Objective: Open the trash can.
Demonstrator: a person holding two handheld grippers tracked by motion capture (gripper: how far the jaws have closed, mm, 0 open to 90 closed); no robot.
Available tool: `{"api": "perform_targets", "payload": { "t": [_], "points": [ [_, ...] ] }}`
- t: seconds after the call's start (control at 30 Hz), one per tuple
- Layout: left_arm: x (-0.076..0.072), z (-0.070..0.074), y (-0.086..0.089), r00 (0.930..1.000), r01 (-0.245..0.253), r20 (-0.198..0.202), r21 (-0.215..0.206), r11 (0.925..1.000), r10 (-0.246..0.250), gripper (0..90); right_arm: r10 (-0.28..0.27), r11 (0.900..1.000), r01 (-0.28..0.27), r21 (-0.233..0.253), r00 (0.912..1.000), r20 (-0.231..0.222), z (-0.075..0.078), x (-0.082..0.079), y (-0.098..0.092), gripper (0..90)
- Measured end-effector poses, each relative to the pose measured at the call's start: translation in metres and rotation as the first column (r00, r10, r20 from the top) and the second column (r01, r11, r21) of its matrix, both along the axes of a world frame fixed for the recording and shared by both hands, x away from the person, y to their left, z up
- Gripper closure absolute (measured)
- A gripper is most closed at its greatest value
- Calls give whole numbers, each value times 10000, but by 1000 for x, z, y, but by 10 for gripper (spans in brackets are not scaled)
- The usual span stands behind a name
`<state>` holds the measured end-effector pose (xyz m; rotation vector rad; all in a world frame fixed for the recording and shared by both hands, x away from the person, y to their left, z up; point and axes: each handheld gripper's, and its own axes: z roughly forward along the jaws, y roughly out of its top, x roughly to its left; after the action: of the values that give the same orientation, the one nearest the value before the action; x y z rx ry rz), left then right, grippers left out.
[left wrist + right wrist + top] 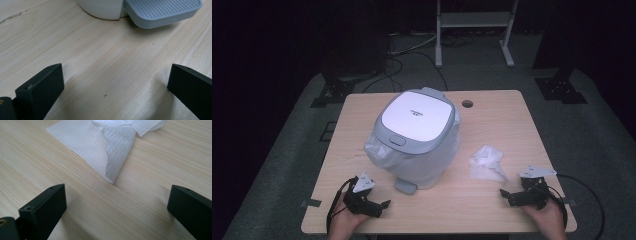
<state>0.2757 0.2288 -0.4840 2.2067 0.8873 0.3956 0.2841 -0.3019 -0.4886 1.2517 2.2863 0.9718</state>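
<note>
A white pedal bin [414, 135] with a grey-rimmed lid [416, 119] shut and a plastic liner stands mid-table. Its grey pedal [404, 186] faces the front edge. In the left gripper view the pedal [162, 11] and the bin's base [102, 8] lie just ahead of my left gripper [116, 87], whose jaws stand wide apart over bare wood. A crumpled white paper towel [487, 162] lies to the right of the bin. My right gripper [506, 197] is open a little short of the towel [107, 142]. The left gripper [382, 209] rests near the front edge, left of the pedal.
The wooden table [492, 115] has a round cable hole [467, 104] near its far edge. Beyond it on the grey floor stand a white frame [474, 20], dark stands and loose cables. A cable trails from each gripper over the front edge.
</note>
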Motion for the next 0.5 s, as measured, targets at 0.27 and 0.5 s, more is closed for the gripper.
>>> {"api": "perform_targets", "payload": {
  "t": [0.27, 0.5],
  "points": [
    [-3, 4, -1, 9998, -147, 96, -332, 9993, 151, 38, -1, 10000, 1, 2, 10000, 3, 0, 0, 0, 10],
    [-9, 11, -3, 9995, -274, 160, -433, 9987, 281, 61, -6, 10000, 6, 2, 10000, -1, 0, 0, 0, 10]
  ]
}}
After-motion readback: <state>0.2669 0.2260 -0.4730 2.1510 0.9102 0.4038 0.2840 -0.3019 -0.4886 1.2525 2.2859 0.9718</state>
